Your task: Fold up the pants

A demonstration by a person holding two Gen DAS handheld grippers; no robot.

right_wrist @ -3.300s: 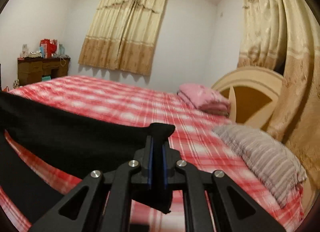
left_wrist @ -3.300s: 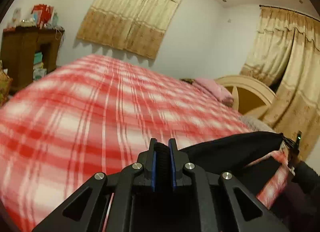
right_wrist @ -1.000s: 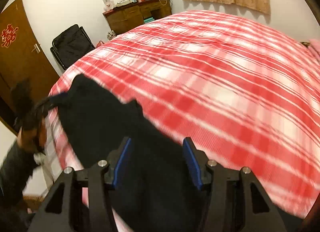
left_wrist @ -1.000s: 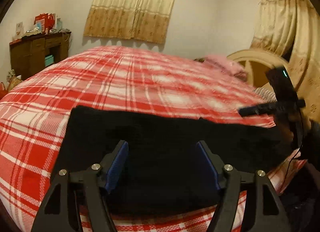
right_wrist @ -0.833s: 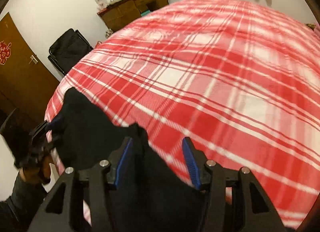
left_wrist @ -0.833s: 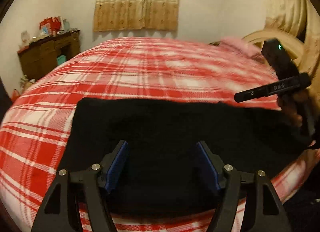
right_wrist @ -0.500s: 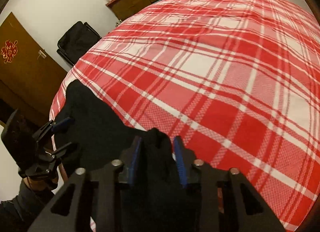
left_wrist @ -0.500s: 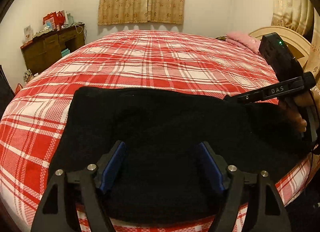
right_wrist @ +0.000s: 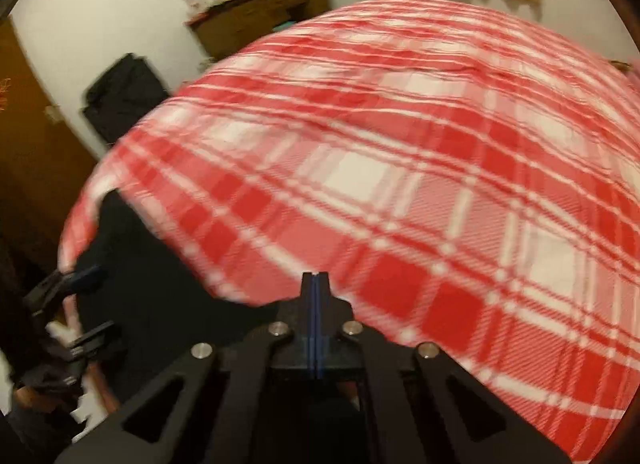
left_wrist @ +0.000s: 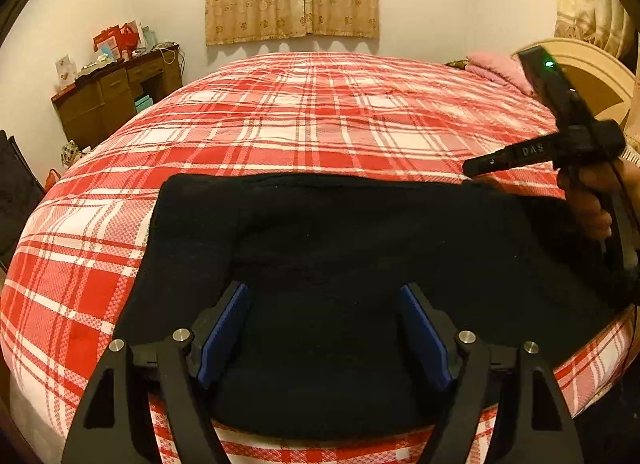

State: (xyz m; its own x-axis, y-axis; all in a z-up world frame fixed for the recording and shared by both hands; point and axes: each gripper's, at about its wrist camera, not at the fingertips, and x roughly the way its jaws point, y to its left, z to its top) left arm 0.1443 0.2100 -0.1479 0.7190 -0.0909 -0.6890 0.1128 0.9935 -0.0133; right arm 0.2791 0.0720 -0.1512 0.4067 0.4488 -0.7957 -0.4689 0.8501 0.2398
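Note:
Black pants [left_wrist: 340,244] lie flat across the near edge of the red plaid bed [left_wrist: 320,123]. My left gripper [left_wrist: 324,328] hovers over their near left part, open, with nothing pressed between its blue pads [left_wrist: 224,328]. From the right, a hand [left_wrist: 592,199] holds my right gripper [left_wrist: 468,167] with its tip at the pants' far right corner. In the blurred right wrist view that gripper [right_wrist: 315,278] is shut, pads together, and the black cloth [right_wrist: 160,304] runs up to its fingers from the left. The left gripper [right_wrist: 90,304] shows at the far left there.
A wooden dresser [left_wrist: 116,95] with clutter stands left of the bed. A pink pillow [left_wrist: 496,67] and the cream headboard [left_wrist: 592,75] are at the right. A black bag [right_wrist: 124,99] and a brown door [right_wrist: 24,143] are beyond the bed's left end.
The pants went from hanging between both shut grippers to lying on the bed. The left jaws opened and stayed over the cloth. The right jaws closed at the pants' corner.

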